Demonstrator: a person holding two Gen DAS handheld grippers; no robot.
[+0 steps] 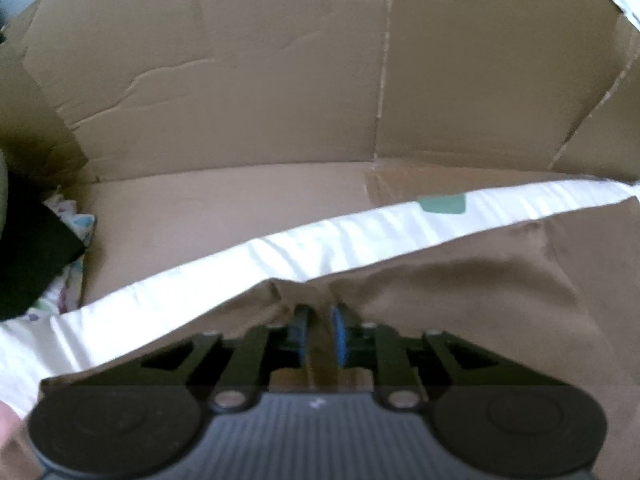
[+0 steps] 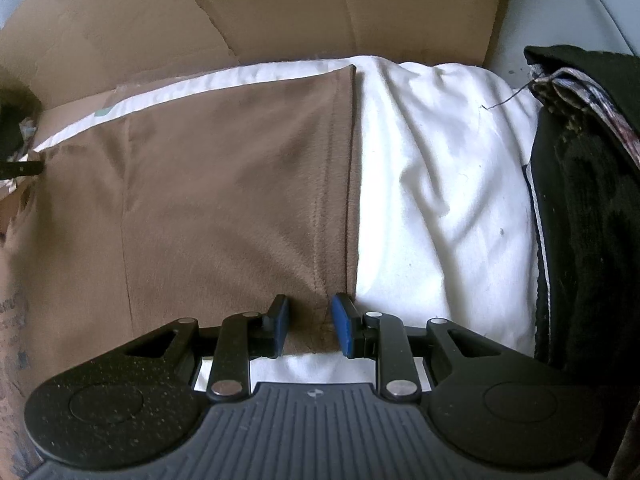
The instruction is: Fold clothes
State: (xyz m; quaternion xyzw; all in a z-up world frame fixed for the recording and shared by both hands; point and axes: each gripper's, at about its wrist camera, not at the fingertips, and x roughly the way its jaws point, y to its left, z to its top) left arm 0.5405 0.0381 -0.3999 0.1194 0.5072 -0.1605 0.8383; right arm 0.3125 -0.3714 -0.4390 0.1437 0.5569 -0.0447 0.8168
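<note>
Both my grippers pinch the brown cloth's edge

My left gripper [image 1: 320,334] and right gripper [image 2: 310,324] are clamped on the brown cloth [image 2: 224,184]; I'd lift evenly, keeping the hem taut.

Soft matt brown cloth garment [image 2: 224,184], creased white cotton sheet [image 2: 440,184], rough corrugated cardboard [image 1: 280,60], matt ribbed black plastic claw [image 2: 310,322]
</note>
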